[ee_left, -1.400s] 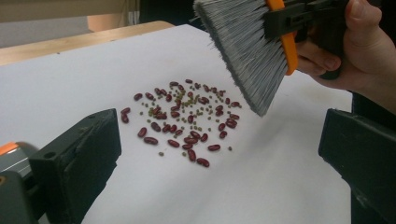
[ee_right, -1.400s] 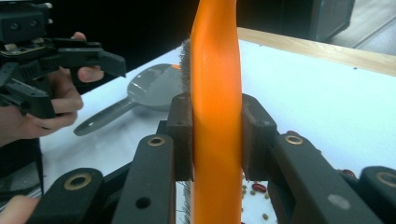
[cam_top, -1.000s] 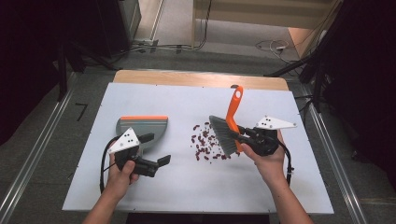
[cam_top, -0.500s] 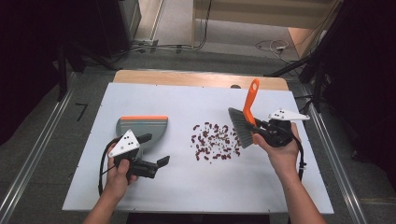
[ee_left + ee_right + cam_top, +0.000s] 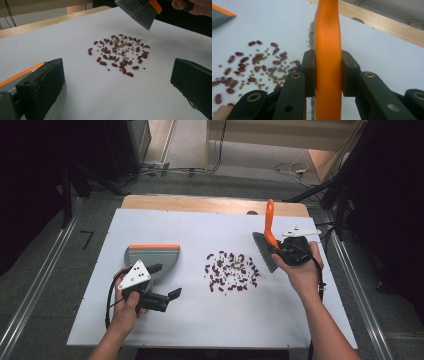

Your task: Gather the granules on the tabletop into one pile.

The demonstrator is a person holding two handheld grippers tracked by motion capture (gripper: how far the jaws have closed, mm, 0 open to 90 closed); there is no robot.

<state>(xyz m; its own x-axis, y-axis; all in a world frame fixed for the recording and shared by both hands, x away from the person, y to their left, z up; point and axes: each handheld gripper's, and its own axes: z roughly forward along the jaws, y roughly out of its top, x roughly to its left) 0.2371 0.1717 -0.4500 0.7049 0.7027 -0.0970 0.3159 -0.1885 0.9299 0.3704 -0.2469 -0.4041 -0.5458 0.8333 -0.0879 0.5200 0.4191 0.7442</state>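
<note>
A pile of red beans and small green ones point(image 5: 231, 271) lies mid-table. Right of it, my right gripper point(image 5: 285, 251) is shut on the orange handle of a hand brush point(image 5: 270, 222); the grey bristles point(image 5: 264, 251) point down-left, just beside the pile's right edge. In the right gripper view both jaws clamp the brush handle point(image 5: 328, 62), with the beans point(image 5: 254, 67) to the left. My left gripper point(image 5: 165, 297) is held open near the grey dustpan point(image 5: 152, 256) with its orange edge. Its view has the beans point(image 5: 120, 53) ahead between wide jaws and the brush bristles point(image 5: 138, 11) beyond.
The white table top point(image 5: 200, 320) has a wooden strip point(image 5: 210, 204) along its far edge. Metal rails run along the floor on both sides. Cables trail from each gripper over the near part of the table.
My right gripper has carried the brush to the right, off the beans, to just past the pile's right edge. The left gripper and the dustpan have stayed put.
</note>
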